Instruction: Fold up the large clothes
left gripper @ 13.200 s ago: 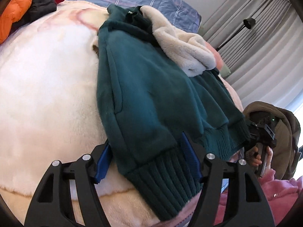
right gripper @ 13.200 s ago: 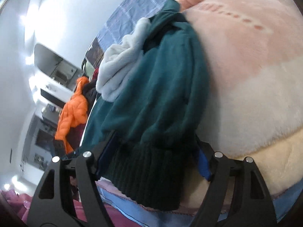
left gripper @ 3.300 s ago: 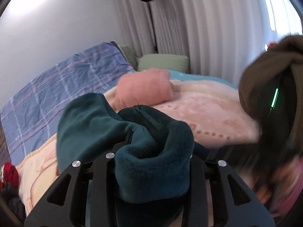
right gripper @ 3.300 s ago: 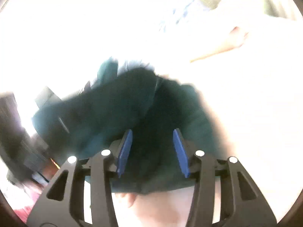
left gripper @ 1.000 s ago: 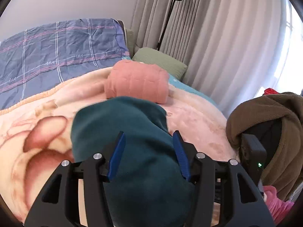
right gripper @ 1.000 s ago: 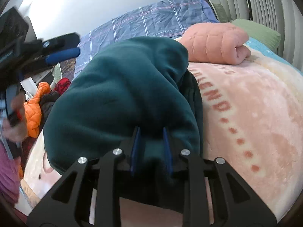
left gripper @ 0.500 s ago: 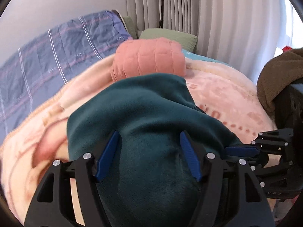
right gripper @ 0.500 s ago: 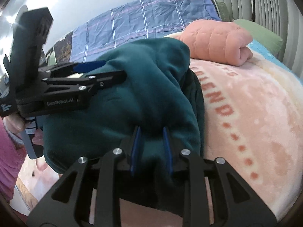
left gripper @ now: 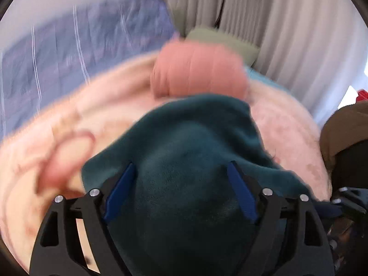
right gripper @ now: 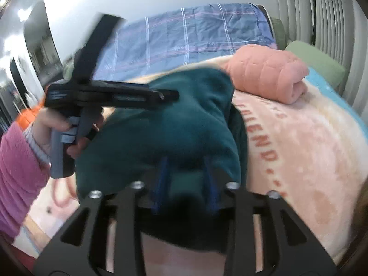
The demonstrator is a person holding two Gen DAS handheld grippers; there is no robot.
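Observation:
A dark green fleece garment [left gripper: 191,151] lies folded in a thick bundle on the pink blanket [left gripper: 287,133] of the bed. My left gripper [left gripper: 180,172] is open, its blue pads wide apart over the bundle's near end; it also shows from the side in the right wrist view [right gripper: 170,95], raised just above the garment [right gripper: 165,128]. My right gripper [right gripper: 186,168] has its blue fingers [right gripper: 163,172] partly apart with a fold of the garment between them; the view is blurred there.
A rolled salmon-pink quilt [right gripper: 269,80] lies just beyond the garment, with a green pillow [right gripper: 319,62] and grey curtains [left gripper: 287,34] behind. A blue plaid cover [right gripper: 184,39] lies at the head of the bed. A brown garment [left gripper: 345,126] sits at the right edge.
My left gripper has opened wider and lifted off the green bundle, with motion blur. My right gripper's fingers have spread apart from their tight pinch on the fold.

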